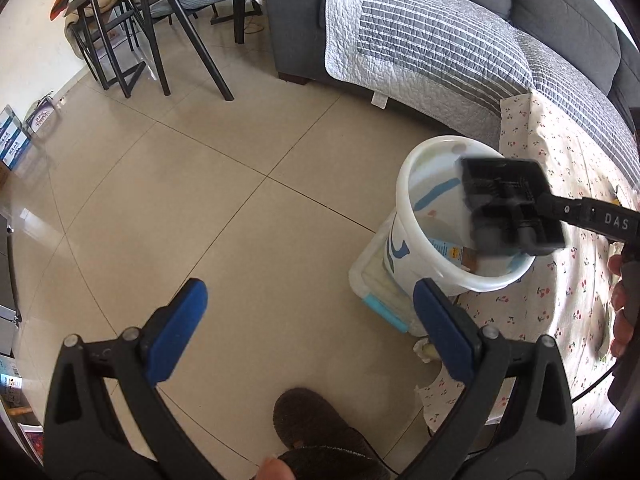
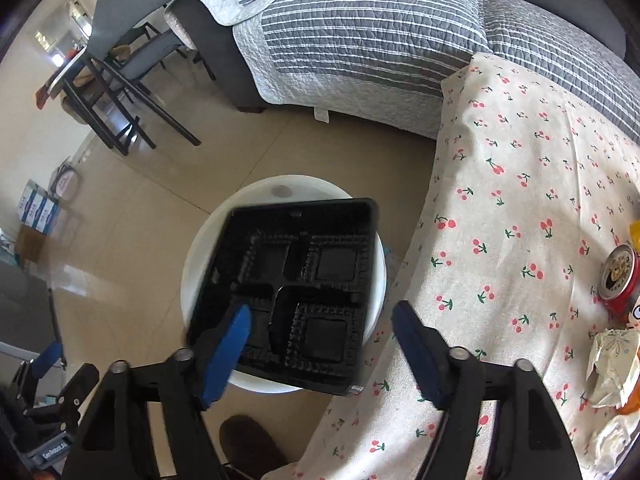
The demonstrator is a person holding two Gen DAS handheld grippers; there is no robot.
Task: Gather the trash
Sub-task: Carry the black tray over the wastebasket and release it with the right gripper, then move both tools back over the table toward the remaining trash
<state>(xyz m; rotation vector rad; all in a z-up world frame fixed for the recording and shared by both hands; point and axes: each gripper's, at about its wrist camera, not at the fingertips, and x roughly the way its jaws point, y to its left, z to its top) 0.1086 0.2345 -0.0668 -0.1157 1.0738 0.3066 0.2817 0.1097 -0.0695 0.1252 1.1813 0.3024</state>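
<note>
A black plastic compartment tray point(image 2: 296, 300) hangs over the white bin point(image 2: 208, 264), blurred in the left wrist view point(image 1: 508, 212). My right gripper point(image 2: 320, 344) is open; its fingers stand wide apart and the tray lies in front of the left finger point(image 2: 228, 352), not clamped. The white bin point(image 1: 416, 208) stands on the floor beside the cherry-print table and holds some packaging. My left gripper point(image 1: 308, 328) is open and empty above the floor, left of the bin. A red can point(image 2: 620, 280) and crumpled wrappers point(image 2: 612, 364) lie on the table at right.
A cherry-print tablecloth point(image 2: 520, 200) covers the table. A grey sofa with a striped quilt point(image 1: 440, 40) stands behind. Dark chairs point(image 1: 160, 28) stand far left. A clear box point(image 1: 380, 292) sits under the bin. A slippered foot point(image 1: 316, 424) is below. Crumpled paper point(image 1: 426, 350) lies on the floor.
</note>
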